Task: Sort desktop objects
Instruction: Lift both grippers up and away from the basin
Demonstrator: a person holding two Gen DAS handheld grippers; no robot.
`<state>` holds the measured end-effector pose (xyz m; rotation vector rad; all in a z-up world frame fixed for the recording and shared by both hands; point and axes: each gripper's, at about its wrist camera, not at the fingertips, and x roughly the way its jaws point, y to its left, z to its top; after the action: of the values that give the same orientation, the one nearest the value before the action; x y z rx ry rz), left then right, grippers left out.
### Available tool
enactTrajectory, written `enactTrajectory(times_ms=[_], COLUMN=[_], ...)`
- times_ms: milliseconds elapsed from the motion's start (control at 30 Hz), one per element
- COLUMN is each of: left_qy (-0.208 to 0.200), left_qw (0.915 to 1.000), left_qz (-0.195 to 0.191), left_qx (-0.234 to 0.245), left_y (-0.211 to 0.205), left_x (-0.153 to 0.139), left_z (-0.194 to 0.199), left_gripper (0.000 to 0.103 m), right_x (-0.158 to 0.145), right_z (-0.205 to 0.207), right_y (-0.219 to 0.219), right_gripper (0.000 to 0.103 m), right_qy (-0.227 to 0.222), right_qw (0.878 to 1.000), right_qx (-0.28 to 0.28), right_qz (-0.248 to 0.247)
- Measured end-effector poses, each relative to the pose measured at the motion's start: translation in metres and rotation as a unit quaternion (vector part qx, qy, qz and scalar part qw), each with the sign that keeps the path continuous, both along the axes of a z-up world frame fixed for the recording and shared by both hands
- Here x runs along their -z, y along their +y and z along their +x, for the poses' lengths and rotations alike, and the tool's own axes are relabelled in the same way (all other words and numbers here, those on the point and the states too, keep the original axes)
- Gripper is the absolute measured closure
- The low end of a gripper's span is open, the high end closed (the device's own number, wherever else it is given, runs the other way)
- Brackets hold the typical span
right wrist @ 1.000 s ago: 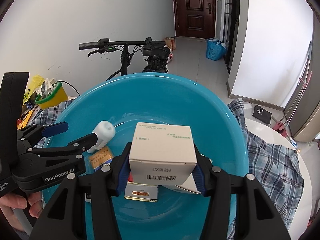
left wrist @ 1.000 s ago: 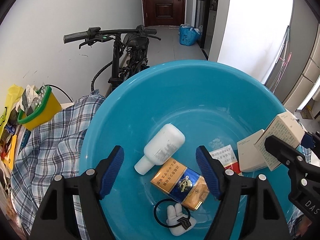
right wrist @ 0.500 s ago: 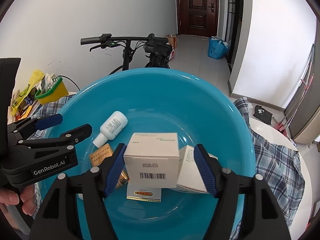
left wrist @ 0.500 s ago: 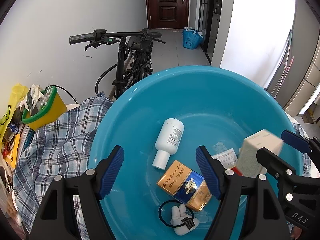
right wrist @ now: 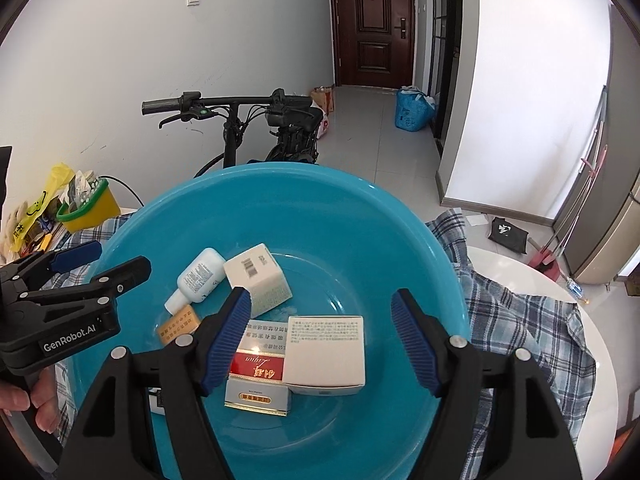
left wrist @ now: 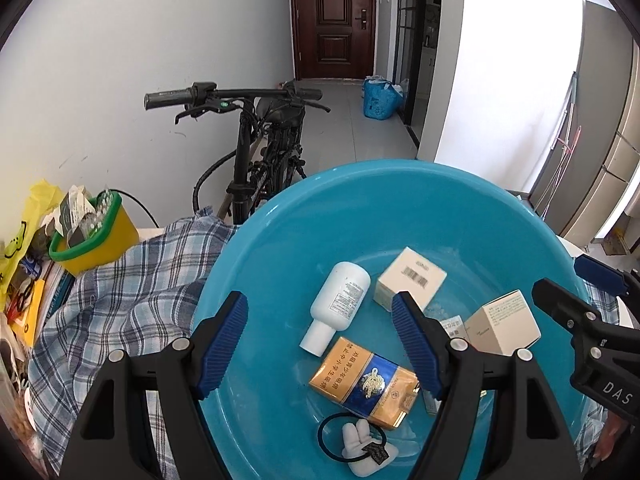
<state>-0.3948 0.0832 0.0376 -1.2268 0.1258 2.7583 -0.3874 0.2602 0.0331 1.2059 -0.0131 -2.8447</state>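
Observation:
A big blue basin [left wrist: 460, 208] [right wrist: 360, 224] holds the sorted things. In it lie a white bottle [left wrist: 338, 300] [right wrist: 198, 274], a gold and blue cigarette pack [left wrist: 366, 382], a white box with a barcode [left wrist: 412, 276] [right wrist: 260, 278], a second white box [left wrist: 502, 322] [right wrist: 326, 354], a red and white pack [right wrist: 258, 372] and a black hair tie with a white charm [left wrist: 358, 446]. My left gripper [left wrist: 320, 344] is open and empty above the basin. My right gripper [right wrist: 320, 336] is open and empty above the second white box.
The basin rests on a plaid cloth [left wrist: 116, 288] [right wrist: 516, 320] over a white round table [right wrist: 560, 280]. A yellow bin with a green rim [left wrist: 96, 228] stands at the left among clutter. A bicycle [left wrist: 260, 152] leans by the wall behind.
My right gripper opened and let go of the barcode box, which fell into the basin beside the bottle. Both grippers have pulled back and up from the basin.

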Motion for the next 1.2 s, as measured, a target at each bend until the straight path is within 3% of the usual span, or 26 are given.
enactTrajectory(times_ms=[100,200,267,433,500,633,800,933,1067,1200], left_qy=[0.038,0.085,0.115,0.210,0.243,0.261,0.299,0.326,0.336,0.347], left_qw=[0.9993,0.9963,0.9931,0.9766,0.9688,0.9638,0.9521,0.9438,0.9415,0.9356], left_qz=[0.000,0.013,0.022,0.044,0.045,0.033,0.057,0.047,0.029,0.059], left_qx=[0.001,0.007,0.006,0.012,0.019,0.044,0.031,0.029,0.001,-0.025], left_y=[0.000,-0.001,-0.003,-0.008,-0.008,-0.002,-0.004,-0.004,-0.004,-0.016], left_x=[-0.011,-0.023,-0.033,-0.058,-0.065,-0.077,-0.087,-0.091,-0.095,-0.103], left_z=[0.007,0.016,0.022,0.046,0.056,0.068,0.081,0.092,0.094,0.101], left_gripper=[0.026,0.025,0.018,0.013,0.000,0.000,0.000,0.000,0.000,0.000], right_x=[-0.007,-0.018,-0.025,-0.041,-0.049,-0.061,-0.066,-0.072,-0.078,-0.088], right_z=[0.005,0.012,0.017,0.027,0.032,0.043,0.045,0.056,0.062,0.072], right_y=[-0.002,0.000,0.002,0.010,0.016,0.026,0.030,0.030,0.022,0.015], right_gripper=[0.010,0.005,0.001,0.000,0.000,0.000,0.000,0.000,0.000,0.000], right_qy=[0.031,0.069,0.091,0.145,0.172,0.221,0.233,0.252,0.271,0.289], right_qw=[0.999,0.997,0.995,0.989,0.984,0.974,0.971,0.966,0.960,0.955], right_qx=[0.007,0.010,0.013,0.030,0.037,0.038,0.049,0.054,0.061,0.056], right_qz=[0.025,0.027,0.023,0.020,0.008,-0.018,0.002,0.002,0.026,0.038])
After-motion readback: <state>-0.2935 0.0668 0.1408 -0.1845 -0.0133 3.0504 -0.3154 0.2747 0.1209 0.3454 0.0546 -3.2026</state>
